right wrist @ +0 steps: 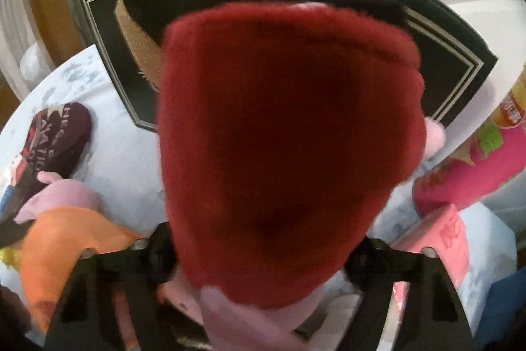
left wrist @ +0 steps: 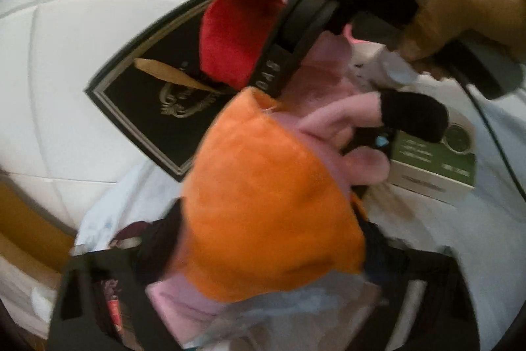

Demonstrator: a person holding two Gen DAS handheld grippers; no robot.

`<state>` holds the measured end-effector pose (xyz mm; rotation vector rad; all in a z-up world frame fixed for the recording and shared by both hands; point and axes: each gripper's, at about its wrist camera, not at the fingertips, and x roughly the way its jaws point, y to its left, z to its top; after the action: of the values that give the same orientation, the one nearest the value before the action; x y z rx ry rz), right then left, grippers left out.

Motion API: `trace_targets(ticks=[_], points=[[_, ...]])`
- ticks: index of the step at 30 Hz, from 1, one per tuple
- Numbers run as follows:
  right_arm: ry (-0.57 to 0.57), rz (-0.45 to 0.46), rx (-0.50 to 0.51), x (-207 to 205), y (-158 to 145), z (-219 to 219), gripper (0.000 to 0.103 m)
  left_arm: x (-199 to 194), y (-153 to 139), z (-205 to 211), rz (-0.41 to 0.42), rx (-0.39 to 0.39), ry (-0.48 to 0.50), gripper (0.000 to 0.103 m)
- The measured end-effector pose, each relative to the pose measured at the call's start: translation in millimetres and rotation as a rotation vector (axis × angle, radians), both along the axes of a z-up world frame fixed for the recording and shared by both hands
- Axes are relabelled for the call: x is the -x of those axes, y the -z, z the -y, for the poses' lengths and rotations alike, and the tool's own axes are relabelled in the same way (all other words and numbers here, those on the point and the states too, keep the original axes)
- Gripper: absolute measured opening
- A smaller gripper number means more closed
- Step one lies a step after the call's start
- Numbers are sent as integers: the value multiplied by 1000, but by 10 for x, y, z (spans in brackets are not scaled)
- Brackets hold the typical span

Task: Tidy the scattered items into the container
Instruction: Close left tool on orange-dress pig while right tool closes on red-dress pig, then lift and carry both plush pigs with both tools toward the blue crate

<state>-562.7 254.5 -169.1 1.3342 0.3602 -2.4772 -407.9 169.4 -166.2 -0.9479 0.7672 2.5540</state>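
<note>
White glossy floor tiles (left wrist: pixel 82 61) with thin grey seams are showing behind a pale, faintly printed cloth (right wrist: pixel 131 186) that is covering the surface. Lying partly on that cloth is a flat black box lid (right wrist: pixel 443 55) with silver border lines and a tan ribbon (right wrist: pixel 138 32) across it. I am holding a gripper in each hand, and both views are blurring. My left gripper (left wrist: pixel 263 285) is pinching a soft orange fleece piece (left wrist: pixel 269 203) of a pink plush toy (left wrist: pixel 328 107) — fuzzy, rounded, filling the gap between the fingers. My right gripper (right wrist: pixel 263 268) is closing on the same toy's deep red velvety part (right wrist: pixel 289 137), which is bulging up between the jaws, pink plush beneath it. A white-and-green carton (left wrist: pixel 434 166), a pink packet (right wrist: pixel 476 160) and a maroon printed pouch (right wrist: pixel 56 140) are lying on the cloth nearby.
</note>
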Motion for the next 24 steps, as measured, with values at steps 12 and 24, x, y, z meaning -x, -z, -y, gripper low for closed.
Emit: trace_targets(ticks=[12, 24], points=[[11, -126, 68, -523, -502, -176, 63, -325, -367, 268, -48, -193, -59, 59], [13, -283, 152, -1510, -1285, -358, 63, -994, -995, 366, -159, -270, -104, 59]])
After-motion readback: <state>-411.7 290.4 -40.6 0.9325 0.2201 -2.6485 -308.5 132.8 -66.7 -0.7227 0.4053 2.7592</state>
